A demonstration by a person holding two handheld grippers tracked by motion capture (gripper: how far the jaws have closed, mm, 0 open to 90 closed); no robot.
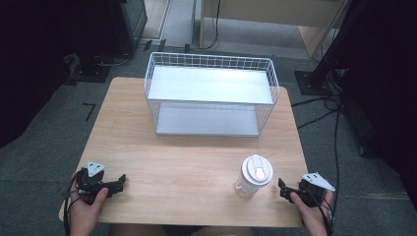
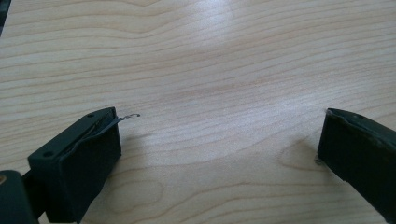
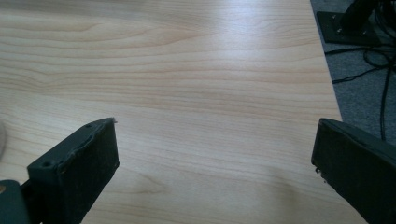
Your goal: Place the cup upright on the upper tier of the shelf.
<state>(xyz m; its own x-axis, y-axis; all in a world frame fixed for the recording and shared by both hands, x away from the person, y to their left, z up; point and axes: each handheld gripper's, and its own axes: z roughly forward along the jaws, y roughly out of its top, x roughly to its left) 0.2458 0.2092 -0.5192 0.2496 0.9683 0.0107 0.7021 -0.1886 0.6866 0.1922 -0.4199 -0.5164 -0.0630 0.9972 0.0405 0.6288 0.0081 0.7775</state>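
Scene: a light wooden tabletop (image 1: 187,167) seen from above, with a white wire shelf rack (image 1: 211,93) standing at its 12 o'clock side and a clear cup with a white lid (image 1: 255,176) upright toward 4 o'clock.
Cup position: it stands alone on bare wood, well apart from the rack, near the front edge and just beside the right claw (image 1: 283,189), which lies at its 3 o'clock.
Right claw: held low over the tabletop, jaws spread wide with nothing between them; in the right gripper view bare wood shows between the two black jaws, and a pale curve at the far left edge may be the cup's base.
Left claw: (image 1: 121,181) near the front left corner at 8 o'clock, also spread wide and empty, well apart from the cup.
Step in hand: judged as the reach of the right claw for the cup.
How to do it well: turn the claw toward 9 o'clock so the cup sits centred between the jaws, take it on the clear body below the lid, and close gently, since the thin wall probably flexes.
Risk: a jaw tip that nudges the cup first could tip it.
Left claw's part: best kept where it is.
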